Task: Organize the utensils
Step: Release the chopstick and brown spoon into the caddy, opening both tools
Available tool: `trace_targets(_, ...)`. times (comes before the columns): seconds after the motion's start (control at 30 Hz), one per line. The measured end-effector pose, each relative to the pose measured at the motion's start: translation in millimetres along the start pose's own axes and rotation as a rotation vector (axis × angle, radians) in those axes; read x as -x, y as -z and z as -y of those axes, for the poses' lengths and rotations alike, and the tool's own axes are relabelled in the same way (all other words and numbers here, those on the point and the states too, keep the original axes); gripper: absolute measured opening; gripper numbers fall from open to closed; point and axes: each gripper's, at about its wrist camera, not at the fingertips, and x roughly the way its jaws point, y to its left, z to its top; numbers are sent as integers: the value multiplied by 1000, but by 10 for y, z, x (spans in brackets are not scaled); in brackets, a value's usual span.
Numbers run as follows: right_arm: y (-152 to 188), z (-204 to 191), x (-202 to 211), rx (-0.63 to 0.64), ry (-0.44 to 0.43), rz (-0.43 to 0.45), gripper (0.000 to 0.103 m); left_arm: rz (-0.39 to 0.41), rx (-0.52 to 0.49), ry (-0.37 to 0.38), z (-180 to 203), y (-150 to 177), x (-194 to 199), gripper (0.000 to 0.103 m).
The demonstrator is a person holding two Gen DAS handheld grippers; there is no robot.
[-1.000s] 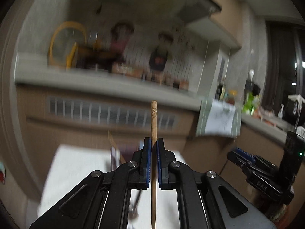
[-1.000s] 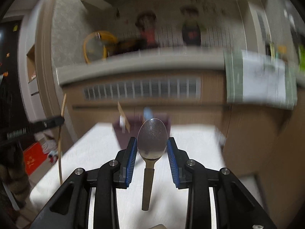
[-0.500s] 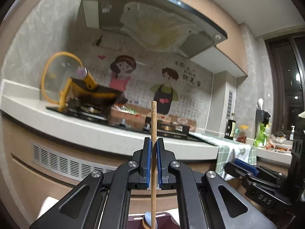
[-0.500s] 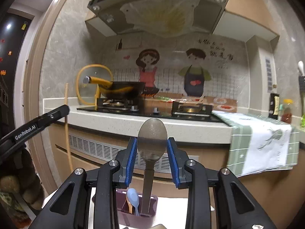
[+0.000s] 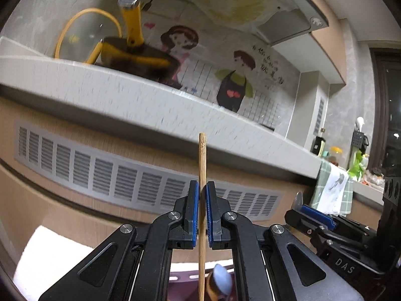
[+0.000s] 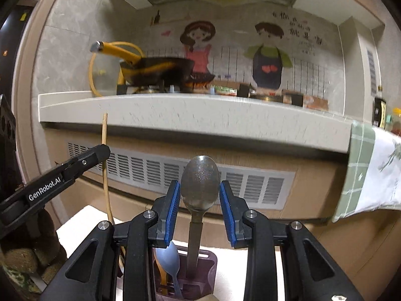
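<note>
**Chopstick and spoon held upright over the purple holder**

A pale kitchen counter (image 6: 195, 115) is stretching across both views, with a slatted vent (image 6: 175, 173) running along the cabinet front beneath it. On the counter, at about 10 o'clock in the right wrist view, a black wok (image 6: 158, 71) with a yellow handle is sitting on the stove. A green checked towel (image 6: 373, 173) is hanging over the counter edge at 3 o'clock.

A white-topped table (image 6: 75, 223) is showing at the bottom of the right wrist view, and a purple utensil holder (image 6: 200, 268) is standing on it at 6 o'clock. A pale blue spoon (image 6: 170, 258) is leaning in its left compartment beside a wooden handle.

The right gripper (image 6: 199, 195) is standing with its jaws wide, the blue pads pressing the sides of the bowl of a metal spoon (image 6: 199, 183). The spoon is standing upright, bowl up, its handle reaching down into the holder's middle compartment; whether it is touching the bottom cannot be told.

The left gripper (image 5: 202, 200) is squeezing its jaws nearly together on a wooden chopstick (image 5: 202, 165), which is standing upright. The chopstick's lower end is running down past the holder's rim at 6 o'clock in the left wrist view, just beside the blue spoon.
</note>
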Motion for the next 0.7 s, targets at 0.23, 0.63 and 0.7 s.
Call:
trace_targets(0.23, 390, 94, -199, -52, -125, -115, 31, -143, -31, -7, -36, 614, -93, 27)
trace_targets(0.63, 749, -48, 174, -38, -112, -254, 31, -254, 40, -124, -204, 586, 650, 43)
trace_targets(0.7, 848, -154, 256, -34, -118, -280, 31, -277, 41, -164, -266, 639, 897, 43)
